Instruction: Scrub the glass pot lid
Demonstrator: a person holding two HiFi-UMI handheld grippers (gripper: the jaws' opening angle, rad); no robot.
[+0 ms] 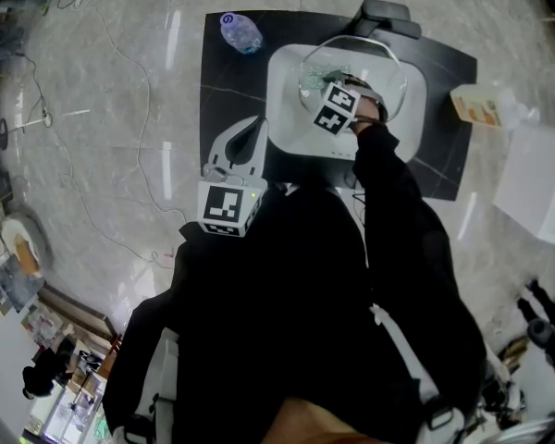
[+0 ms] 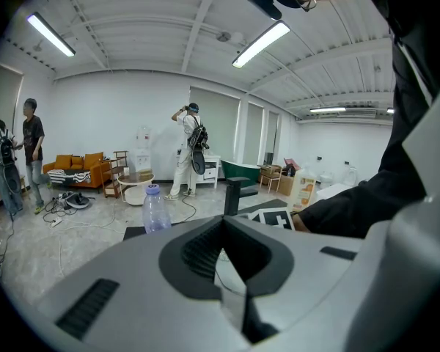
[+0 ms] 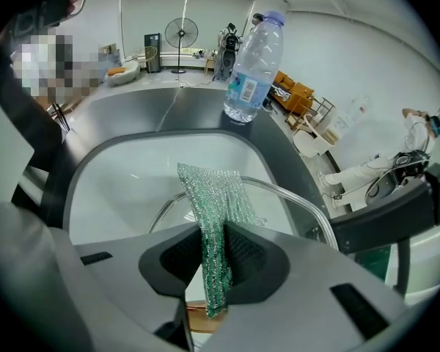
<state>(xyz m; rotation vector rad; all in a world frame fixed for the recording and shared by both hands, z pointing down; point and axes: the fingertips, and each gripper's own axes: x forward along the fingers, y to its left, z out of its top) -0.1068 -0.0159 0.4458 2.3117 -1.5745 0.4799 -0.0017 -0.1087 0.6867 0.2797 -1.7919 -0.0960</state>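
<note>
Resting in the white basin on the counter, the glass lid lies just ahead of and below the right gripper. Its fingers are clenched on a green scrubbing cloth, whose free end points at the lid's near rim; contact is unclear. The right arm stretches forward over the basin. The left gripper hangs well behind and left of the lid, fingers closed on nothing.
</note>
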